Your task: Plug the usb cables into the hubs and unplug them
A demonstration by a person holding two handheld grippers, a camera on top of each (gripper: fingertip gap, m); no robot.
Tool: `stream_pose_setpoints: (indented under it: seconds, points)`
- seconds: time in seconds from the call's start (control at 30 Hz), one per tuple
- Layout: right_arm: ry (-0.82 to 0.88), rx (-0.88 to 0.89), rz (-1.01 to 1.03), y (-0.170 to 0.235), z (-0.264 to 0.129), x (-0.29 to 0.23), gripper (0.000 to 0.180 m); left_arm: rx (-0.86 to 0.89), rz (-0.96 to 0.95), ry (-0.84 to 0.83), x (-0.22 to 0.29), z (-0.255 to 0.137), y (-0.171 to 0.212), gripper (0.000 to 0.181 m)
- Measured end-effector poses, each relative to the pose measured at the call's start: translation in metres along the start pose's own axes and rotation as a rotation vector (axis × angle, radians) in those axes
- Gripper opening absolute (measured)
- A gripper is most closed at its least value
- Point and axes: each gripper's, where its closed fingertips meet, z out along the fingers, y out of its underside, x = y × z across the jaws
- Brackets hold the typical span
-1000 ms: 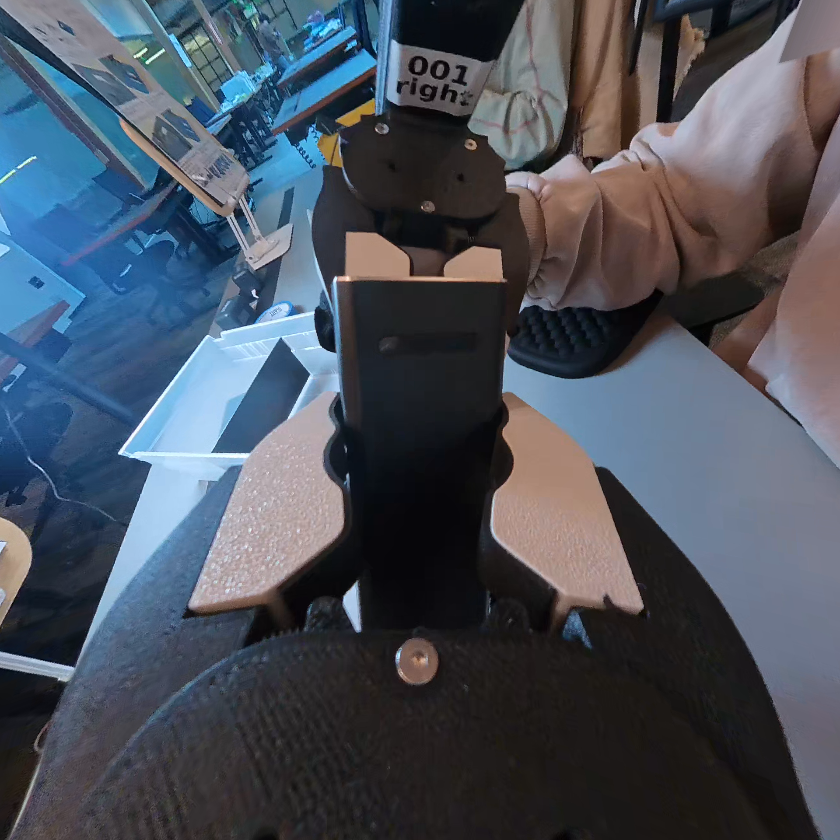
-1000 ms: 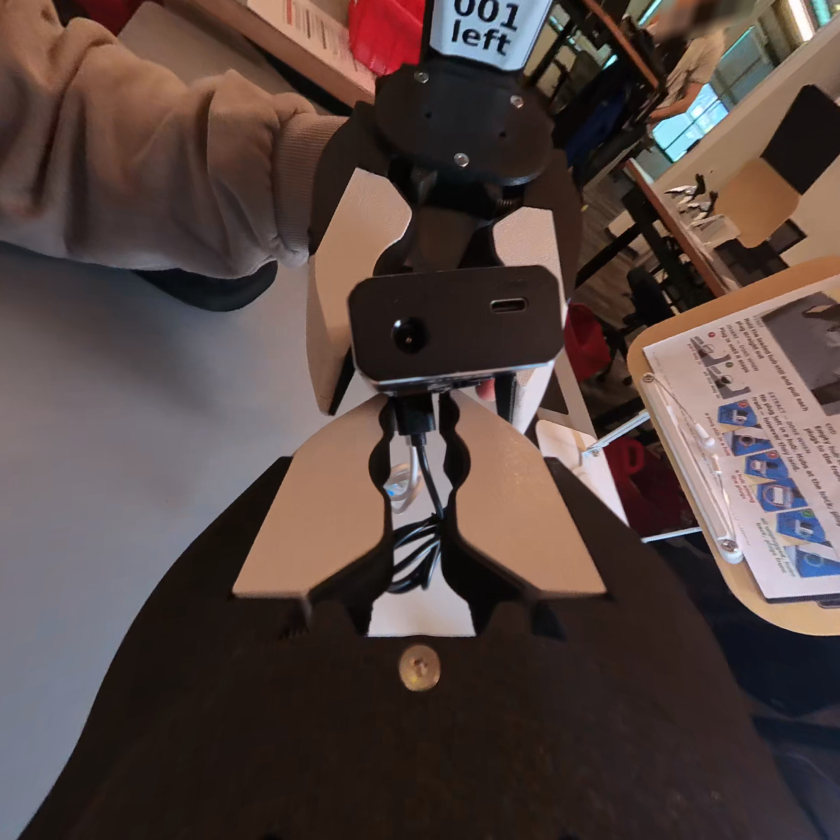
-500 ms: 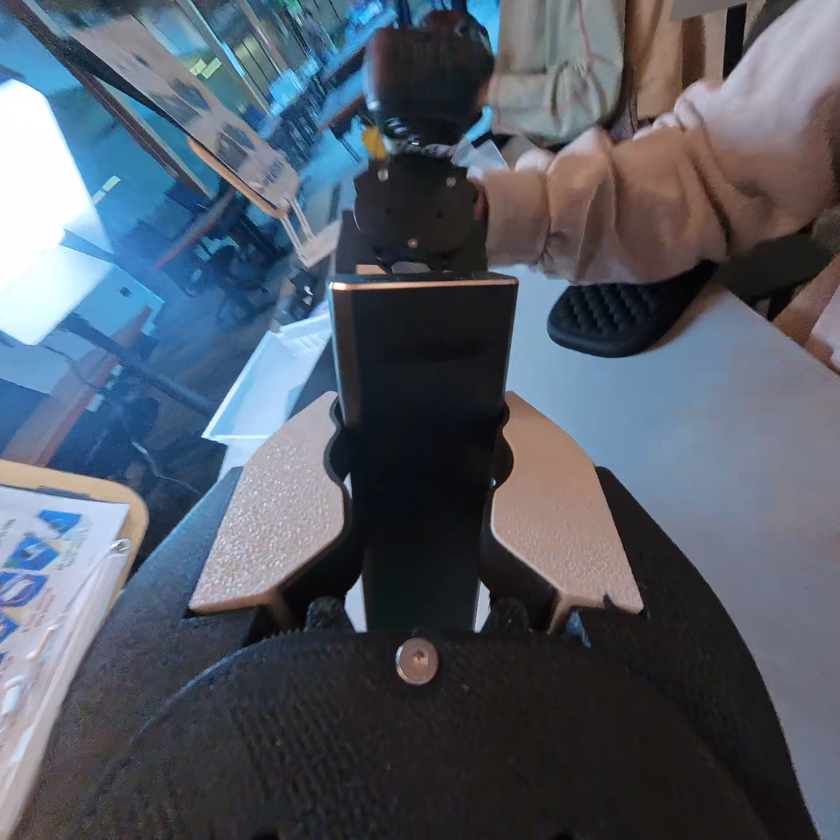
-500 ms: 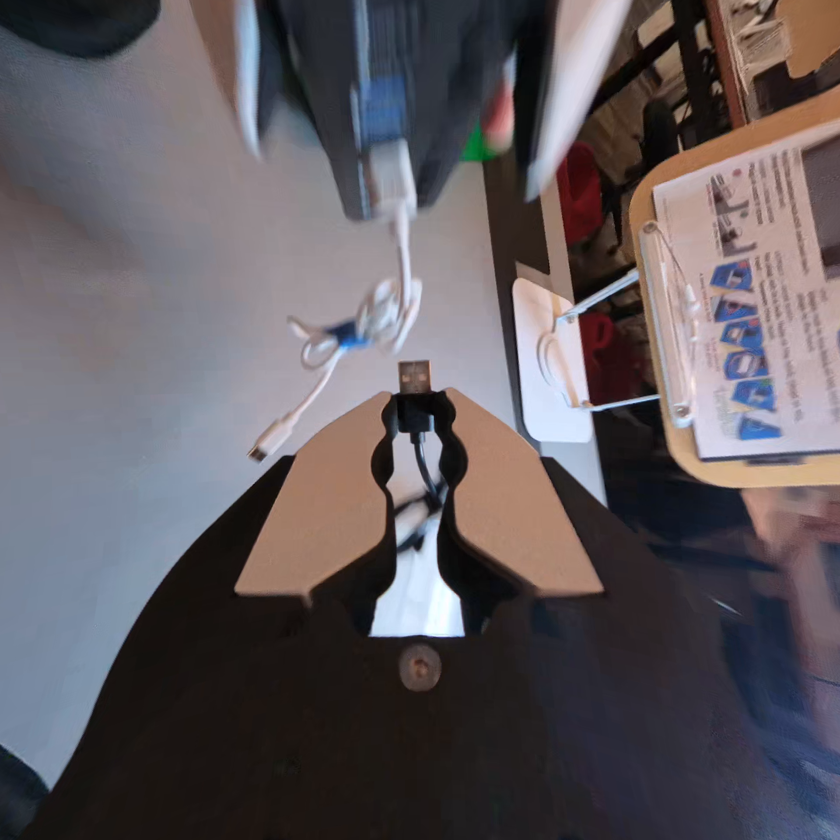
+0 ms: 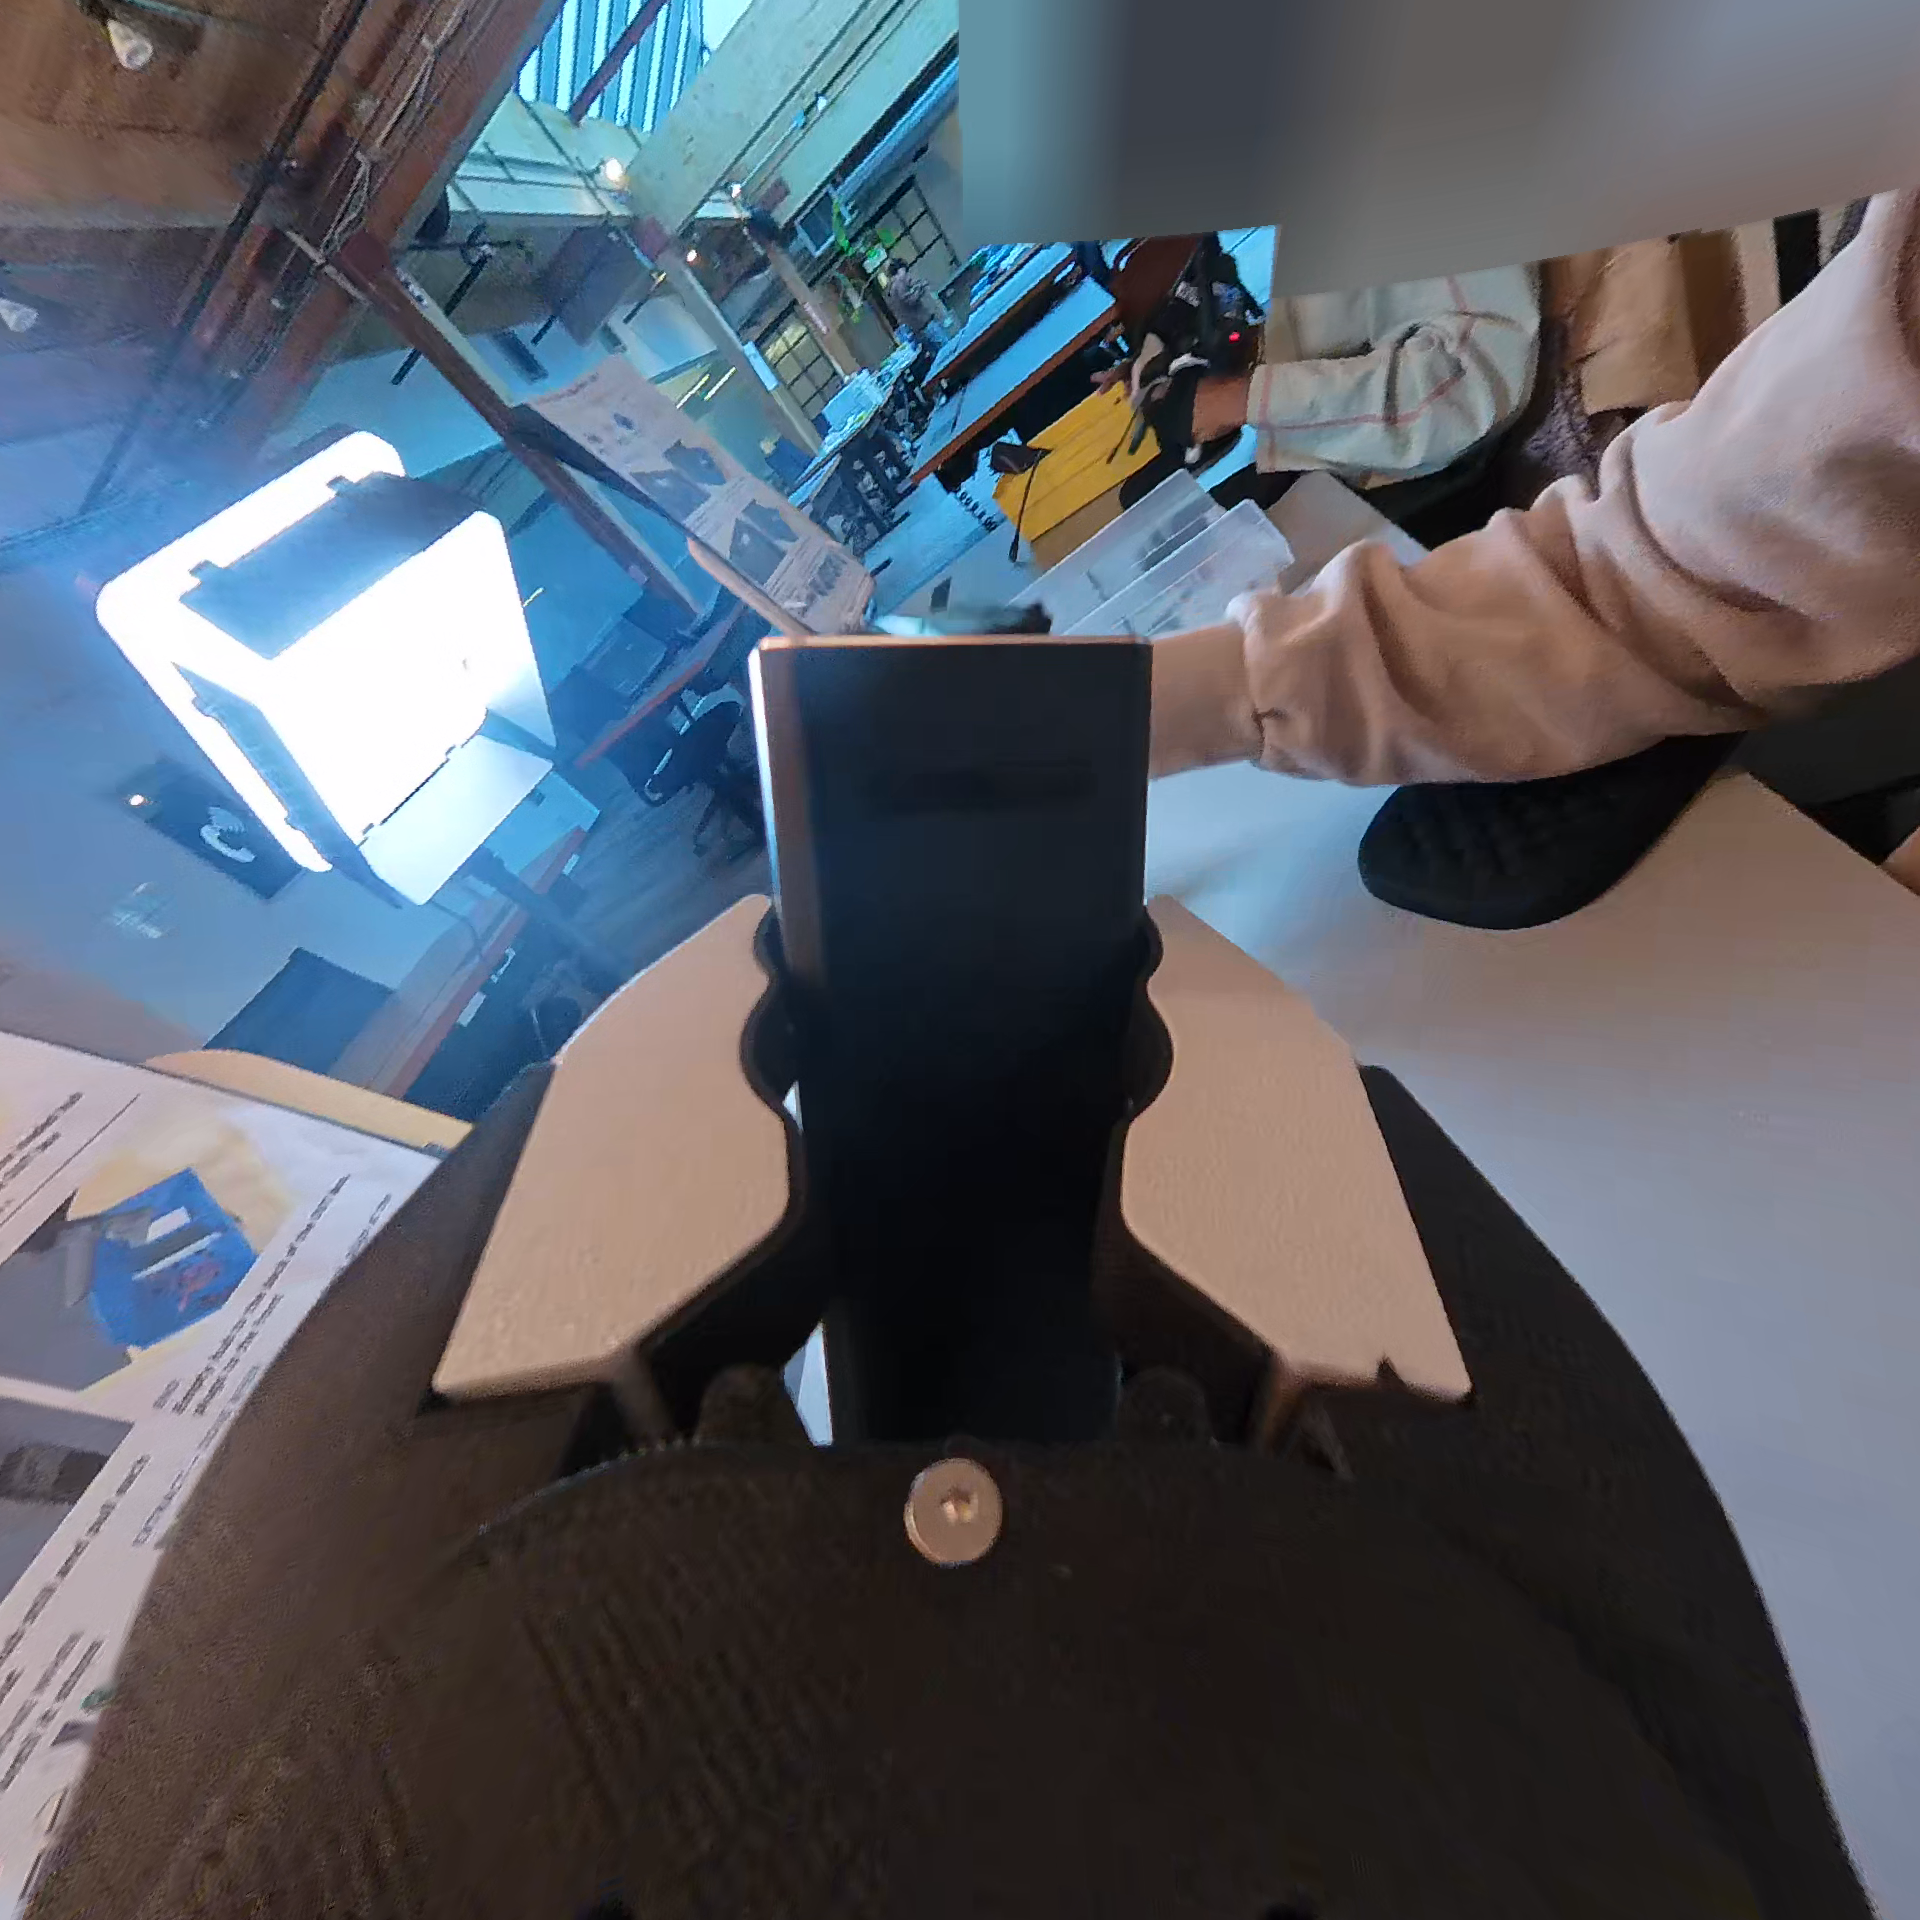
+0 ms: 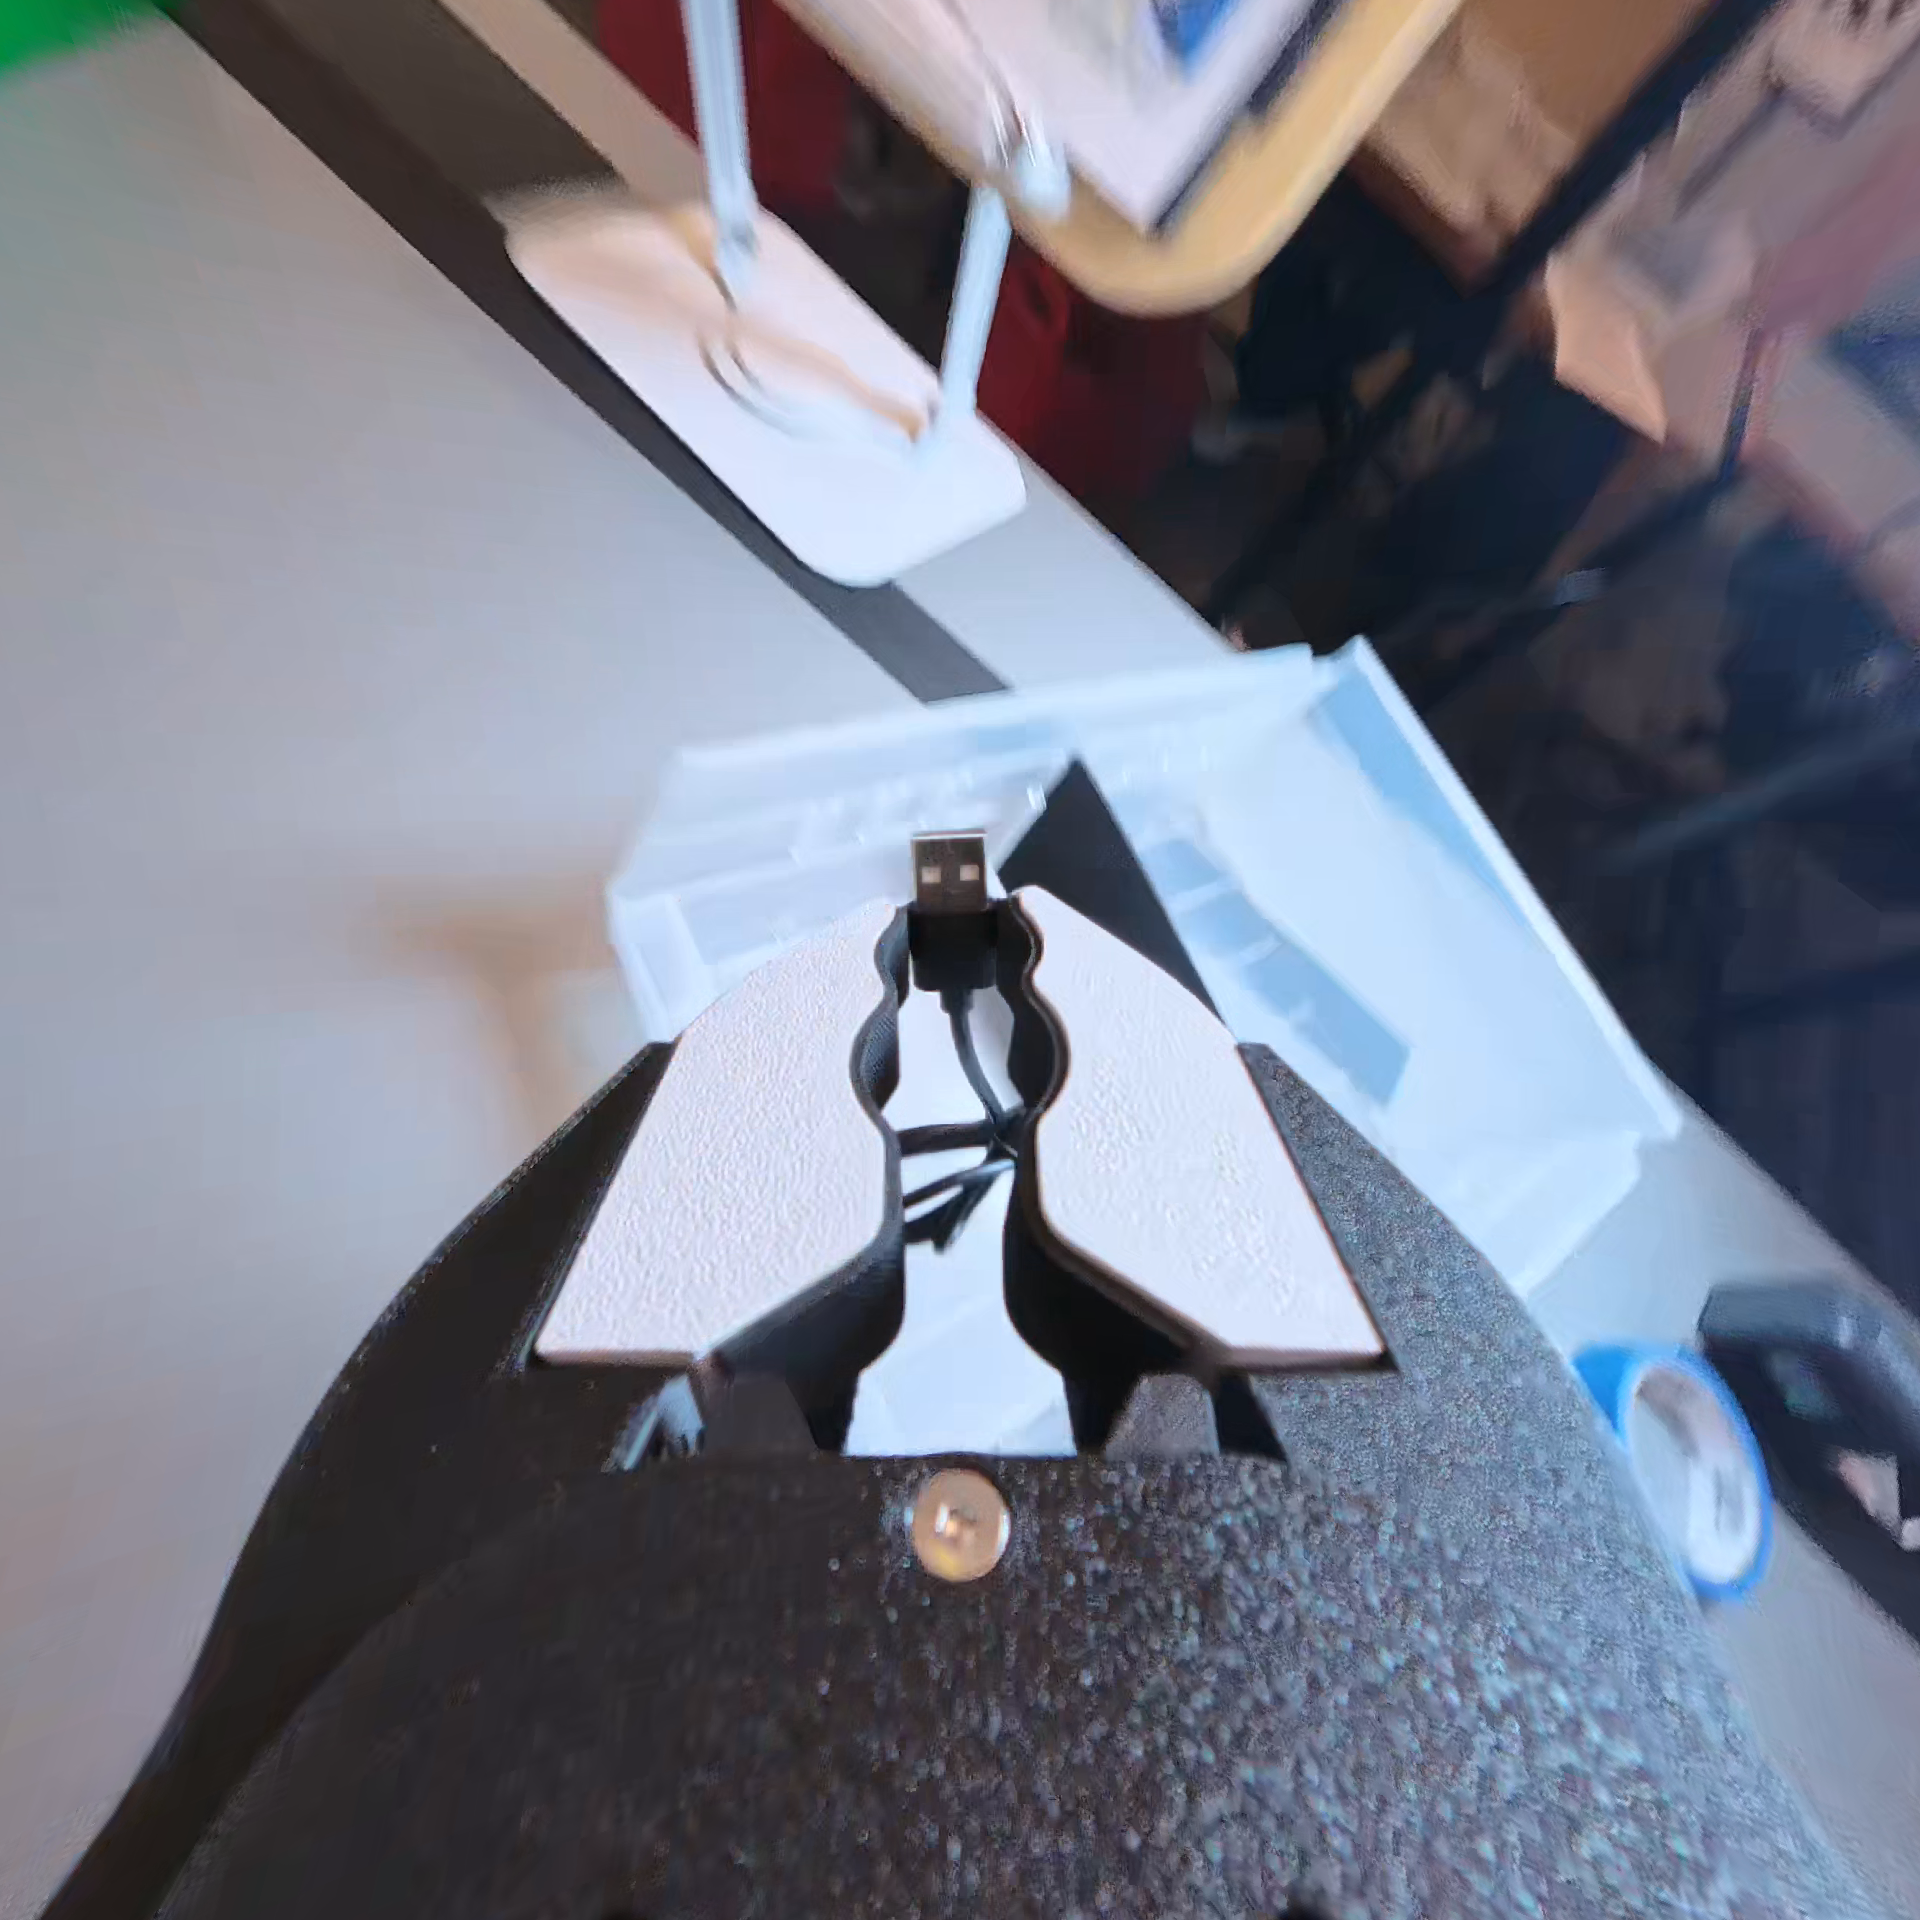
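Unplugged since a second ago: black USB-A cable plug (image 6: 948, 896), pinched by right gripper (image 6: 951, 914), now over clear plastic bin (image 6: 1299, 935). Left gripper (image 5: 956, 935) clamped on tall black rectangular hub (image 5: 966, 935), raised above grey table (image 5: 1558, 1143).

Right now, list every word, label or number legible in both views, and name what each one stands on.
Instruction sheet, lower left of the left wrist view: printed lines, smeared and tilted, not legible.
Poster on a far stand: too small to read.
Sheet on the wooden board, top of the right wrist view: motion-blurred, unreadable.
Hub and USB plug: no legible marking.
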Motion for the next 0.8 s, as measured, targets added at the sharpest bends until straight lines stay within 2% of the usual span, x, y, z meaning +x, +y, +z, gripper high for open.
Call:
stream_pose_setpoints:
  seconds: [0.07, 0.13, 0.2, 0.23, 0.3, 0.37, 0.47, 0.57, 0.7, 0.8]
  points:
    - [0.082, -0.115, 0.062, 0.032, 0.018, 0.017, 0.016, 0.017, -0.002, 0.017, 0.004, 0.004, -0.003, 0.062]
    - [0.187, -0.171, 0.100, 0.052, 0.027, 0.034, 0.031, 0.028, -0.014, 0.034, 0.006, 0.010, -0.001, 0.062]
    - [0.215, -0.124, 0.123, 0.044, 0.024, 0.039, 0.045, 0.035, -0.033, 0.048, 0.007, 0.015, 0.004, 0.062]
    - [0.217, -0.058, 0.138, 0.030, 0.019, 0.039, 0.045, 0.038, -0.045, 0.053, 0.007, 0.018, 0.006, 0.062]
    - [0.081, 0.122, 0.161, -0.011, 0.004, 0.019, 0.046, 0.051, -0.079, 0.071, 0.007, 0.022, 0.012, 0.062]
    - [-0.165, 0.322, 0.133, -0.057, -0.021, -0.024, 0.039, 0.064, -0.120, 0.095, 0.008, 0.026, 0.019, 0.062]
    - [-0.430, 0.507, -0.036, -0.105, -0.061, -0.094, 0.039, 0.088, -0.177, 0.157, 0.016, 0.033, 0.027, 0.063]
    - [-0.636, 0.542, -0.201, -0.122, -0.085, -0.166, 0.039, 0.120, -0.220, 0.219, 0.026, 0.042, 0.031, 0.063]
    - [-0.647, 0.481, -0.378, -0.118, -0.071, -0.219, 0.029, 0.113, -0.241, 0.287, 0.042, 0.056, 0.037, 0.063]
    - [-0.682, 0.469, -0.414, -0.112, -0.067, -0.235, 0.023, 0.089, -0.234, 0.318, 0.051, 0.064, 0.041, 0.062]
